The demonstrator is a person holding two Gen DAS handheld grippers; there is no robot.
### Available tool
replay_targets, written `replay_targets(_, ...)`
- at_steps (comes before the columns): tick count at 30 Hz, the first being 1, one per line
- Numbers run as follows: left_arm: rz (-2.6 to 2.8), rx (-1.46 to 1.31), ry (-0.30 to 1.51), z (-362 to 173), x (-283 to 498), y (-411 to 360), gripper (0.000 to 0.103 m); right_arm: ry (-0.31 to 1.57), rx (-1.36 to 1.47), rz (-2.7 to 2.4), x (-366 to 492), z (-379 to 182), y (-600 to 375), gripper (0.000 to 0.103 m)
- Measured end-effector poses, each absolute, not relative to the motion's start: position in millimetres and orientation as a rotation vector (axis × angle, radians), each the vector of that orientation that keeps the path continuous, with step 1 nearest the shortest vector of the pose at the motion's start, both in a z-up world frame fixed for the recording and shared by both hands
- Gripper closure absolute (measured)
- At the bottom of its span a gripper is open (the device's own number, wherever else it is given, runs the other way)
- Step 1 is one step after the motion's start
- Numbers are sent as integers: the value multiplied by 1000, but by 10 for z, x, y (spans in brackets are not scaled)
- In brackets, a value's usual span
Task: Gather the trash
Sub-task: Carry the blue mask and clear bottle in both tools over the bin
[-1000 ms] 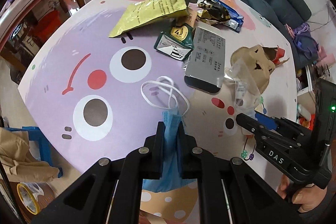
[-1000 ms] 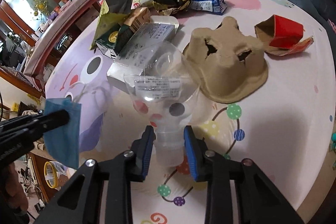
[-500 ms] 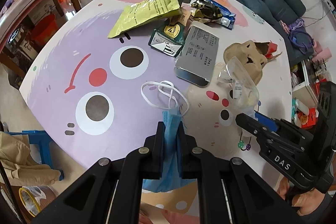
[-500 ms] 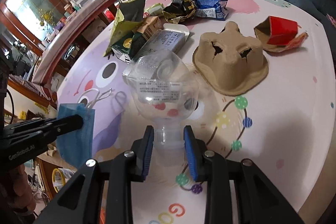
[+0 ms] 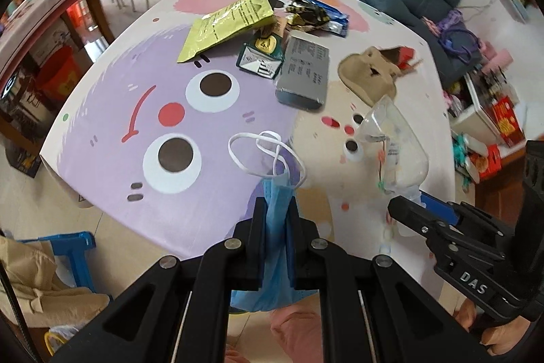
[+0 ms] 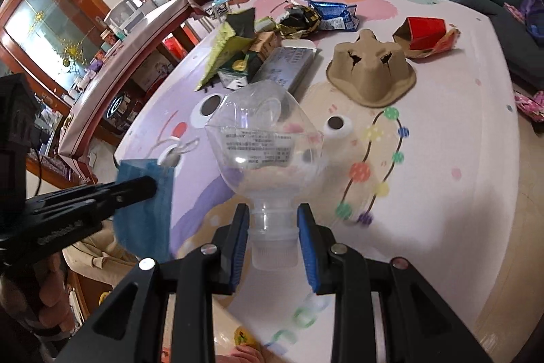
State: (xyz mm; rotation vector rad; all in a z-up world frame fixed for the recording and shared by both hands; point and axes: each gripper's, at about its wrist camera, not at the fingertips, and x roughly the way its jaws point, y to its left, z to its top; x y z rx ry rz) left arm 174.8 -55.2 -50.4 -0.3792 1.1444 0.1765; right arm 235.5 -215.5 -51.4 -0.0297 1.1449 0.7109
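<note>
With the left gripper (image 5: 276,220) clamped on the blue pleated face mask (image 5: 277,193) and the right gripper (image 6: 273,228) clamped on the clear crushed plastic bottle's (image 6: 263,138) neck, both items have lifted clear of the cartoon-printed table (image 5: 112,97), ready for disposal.

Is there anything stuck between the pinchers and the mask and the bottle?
No. The left gripper is already clamped on the blue mask, and the right gripper grips the clear bottle by its neck.
</note>
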Motion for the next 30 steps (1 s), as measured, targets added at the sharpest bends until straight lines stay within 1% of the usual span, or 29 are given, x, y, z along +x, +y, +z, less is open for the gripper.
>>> replay_targets(9,36,-331,1118,-387,988,-324,96,1098,58,605,1326,-311,-1933,74)
replay_targets(16,-20,-261,1115,-456,465,-140,96,1088,115,555,609,-382,-1744,74)
replay_targets(20,-45,-260,1145,-581,277,-119,96,1144,88,555,312,-545,-1648,74)
replay_targets(25,-78,-230,1192,-875,95,-208,96,1228,58,559,95,-888,-1631,74)
replay_targets(30,-106,-212,1260,-1431,34,-363,95,1331,41,540,42,-1514,-1673,74)
